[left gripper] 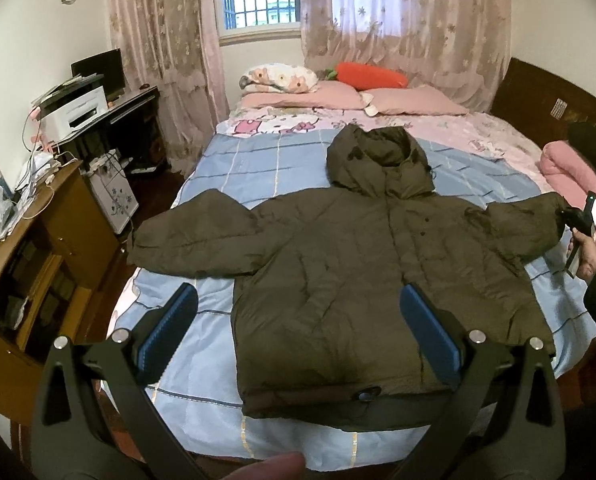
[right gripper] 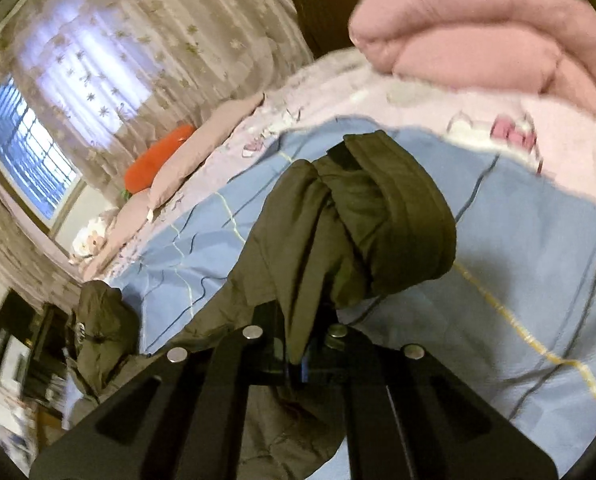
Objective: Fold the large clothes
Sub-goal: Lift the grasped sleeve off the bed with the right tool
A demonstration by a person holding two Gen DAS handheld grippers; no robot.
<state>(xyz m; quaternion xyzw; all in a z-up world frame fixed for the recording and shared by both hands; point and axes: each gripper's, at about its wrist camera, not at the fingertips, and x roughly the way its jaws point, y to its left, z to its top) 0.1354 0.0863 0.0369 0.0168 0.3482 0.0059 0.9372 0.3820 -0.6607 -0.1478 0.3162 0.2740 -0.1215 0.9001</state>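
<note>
An olive hooded puffer jacket (left gripper: 362, 248) lies spread front-up on the blue checked bedsheet (left gripper: 226, 176). The left gripper (left gripper: 298, 320) hovers over its lower hem with both blue-padded fingers (left gripper: 170, 320) spread wide and nothing between them; the jacket's body lies ahead of and between the fingertips. The right gripper (right gripper: 298, 344) is clamped on the sleeve cuff (right gripper: 378, 220), which bunches up just beyond its closed fingers, raised off the sheet.
</note>
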